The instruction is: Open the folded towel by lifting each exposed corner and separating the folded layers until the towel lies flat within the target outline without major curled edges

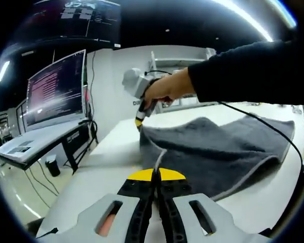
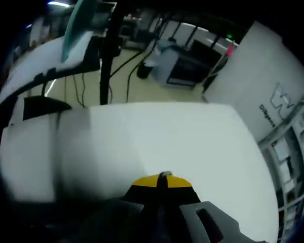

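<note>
Grey towel — between both claws

Looks like a robotics lab or tech workspace: big monitor full of code at 10 o'clock on a side desk, cables dangling underneath, white worktable, fluorescent strip lights overhead, equipment racks at 3 o'clock.

The left gripper view sits low over the white table, looking along it toward the monitor at ten o'clock, with the right gripper near, straight ahead. The right gripper view looks steeply down, close, on the same table, floor beyond at twelve o'clock.
</note>
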### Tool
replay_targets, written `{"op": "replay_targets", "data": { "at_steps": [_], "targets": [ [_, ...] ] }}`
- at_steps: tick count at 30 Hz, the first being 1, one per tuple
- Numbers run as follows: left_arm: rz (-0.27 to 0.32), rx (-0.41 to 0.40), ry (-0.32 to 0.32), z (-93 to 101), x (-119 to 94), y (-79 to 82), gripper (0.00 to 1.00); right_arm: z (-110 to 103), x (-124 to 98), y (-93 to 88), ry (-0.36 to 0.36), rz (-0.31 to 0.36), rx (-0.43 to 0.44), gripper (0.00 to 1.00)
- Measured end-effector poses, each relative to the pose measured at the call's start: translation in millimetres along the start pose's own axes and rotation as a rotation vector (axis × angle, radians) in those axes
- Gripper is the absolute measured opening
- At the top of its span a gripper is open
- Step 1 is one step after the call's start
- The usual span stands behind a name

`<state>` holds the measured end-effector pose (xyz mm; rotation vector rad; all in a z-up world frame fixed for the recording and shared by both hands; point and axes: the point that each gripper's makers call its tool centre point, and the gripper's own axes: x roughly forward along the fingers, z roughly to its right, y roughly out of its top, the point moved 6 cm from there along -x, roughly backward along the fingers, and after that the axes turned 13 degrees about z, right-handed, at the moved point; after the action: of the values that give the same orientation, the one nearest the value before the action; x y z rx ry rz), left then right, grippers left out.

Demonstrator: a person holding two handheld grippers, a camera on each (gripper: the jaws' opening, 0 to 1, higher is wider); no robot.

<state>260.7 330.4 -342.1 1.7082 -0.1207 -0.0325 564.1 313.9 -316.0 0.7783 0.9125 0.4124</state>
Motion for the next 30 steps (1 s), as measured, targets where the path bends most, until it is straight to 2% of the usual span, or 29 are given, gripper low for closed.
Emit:
{"op": "replay_targets", "data": {
  "at_steps": [3, 5, 10, 18, 24, 27, 30],
  "targets": [
    [-0.008, 0.008, 0.014, -3.2, -7, -1.7, 0.01, -10, 18, 5.3, 0.016, 0.025, 0.007, 0.00],
    [-0.020, -0.001, 0.028, -9.0, -9, -5.9, 0.01, -21, 26, 7.4, 0.042, 0.040, 0.002, 0.00],
    [-0.048, -0.002, 0.073, -24.3, -13, -14.5, 0.01, -35, 41, 17.1, 0.055, 0.079, 0.003, 0.00],
    [-0.062, -0.003, 0.110, -33.4, -19, -17.7, 0.01, -30, 68, 29.6, 0.056, 0.098, 0.010, 0.00],
    [-0.076, -0.009, 0.128, -40.4, -23, -22.9, 0.01, -33, 71, 19.6, 0.052, 0.119, -0.004, 0.00],
    [-0.093, -0.020, 0.141, -45.7, -20, -28.7, 0.01, -35, 72, 17.4, 0.065, 0.141, -0.029, 0.08],
    [-0.108, -0.047, 0.149, -50.6, -17, -33.8, 0.01, -34, 70, 18.4, 0.099, 0.185, -0.012, 0.18]
  ]
}}
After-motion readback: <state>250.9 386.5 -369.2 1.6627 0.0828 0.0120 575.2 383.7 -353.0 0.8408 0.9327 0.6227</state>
